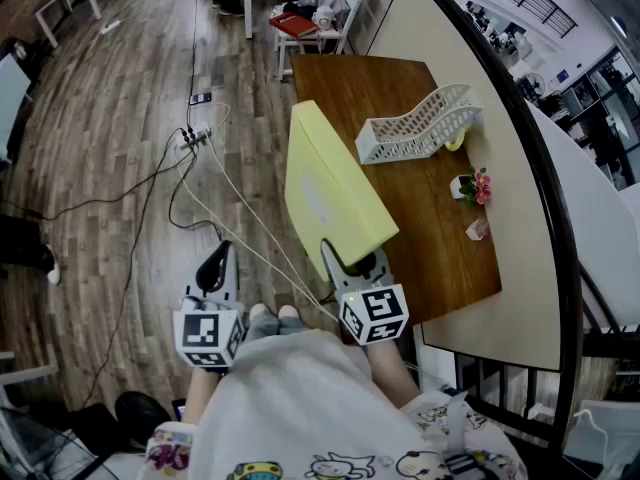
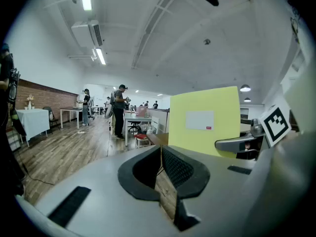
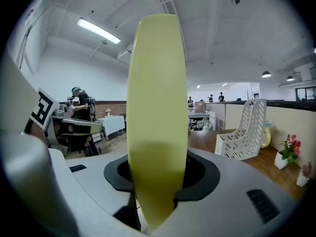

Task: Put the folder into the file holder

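The right gripper (image 1: 348, 261) is pinching the near end of the yellow folder (image 1: 330, 193), which is standing on edge in the air over the near left part of the wooden table (image 1: 450, 258). Its long axis is running away from the person, and its far end is pointing toward the table's far side, left of the white file holder (image 1: 415, 128). The folder's broad face is carrying a white label (image 2: 200, 120) with a small red mark, its writing too small to read, while the left gripper (image 1: 215, 268) is hanging over the floor with its jaws pressed together on nothing.
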A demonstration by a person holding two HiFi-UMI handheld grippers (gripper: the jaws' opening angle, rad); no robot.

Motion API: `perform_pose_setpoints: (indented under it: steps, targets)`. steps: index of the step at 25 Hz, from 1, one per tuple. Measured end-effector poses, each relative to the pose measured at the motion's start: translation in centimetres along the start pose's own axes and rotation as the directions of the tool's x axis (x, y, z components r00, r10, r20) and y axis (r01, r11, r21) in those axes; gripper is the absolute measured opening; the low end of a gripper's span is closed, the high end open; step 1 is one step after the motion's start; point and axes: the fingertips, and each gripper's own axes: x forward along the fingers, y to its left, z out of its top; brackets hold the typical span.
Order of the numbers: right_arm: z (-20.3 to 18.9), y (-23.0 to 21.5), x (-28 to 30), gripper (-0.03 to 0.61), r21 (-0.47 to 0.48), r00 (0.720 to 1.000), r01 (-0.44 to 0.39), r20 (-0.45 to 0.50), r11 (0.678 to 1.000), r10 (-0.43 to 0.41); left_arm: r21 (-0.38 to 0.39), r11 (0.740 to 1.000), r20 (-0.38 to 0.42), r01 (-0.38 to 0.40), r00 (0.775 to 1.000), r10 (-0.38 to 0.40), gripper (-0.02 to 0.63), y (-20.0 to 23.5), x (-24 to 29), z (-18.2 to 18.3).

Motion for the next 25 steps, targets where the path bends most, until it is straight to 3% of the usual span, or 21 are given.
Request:
perform_pose_setpoints:
  steps: [5,14,25]
  targets:
    - [-0.3,-0.6,-0.9,0.172,0.045,1.0,0.005,0.006,0.999,-0.005,0.012,1.0,0.007,-0.01,1.0,0.01,0.011,-0.7,-0.5,0.1]
    - [0.1,-0.5,-1.2,0.172,0.029,0.999,-0.023,0.036,0.999,0.022,0.011,0.998,0.02,-0.063,0.998,0.063,0.011,-0.7,-1.6,0.0]
    - [1.2,0.1,4.2,0.172,0.058,0.999,-0.033,0.034,0.998,0.031,0.006,0.998,0.0,-0.057,0.998,0.057,0.011,3.0,2.1,0.0]
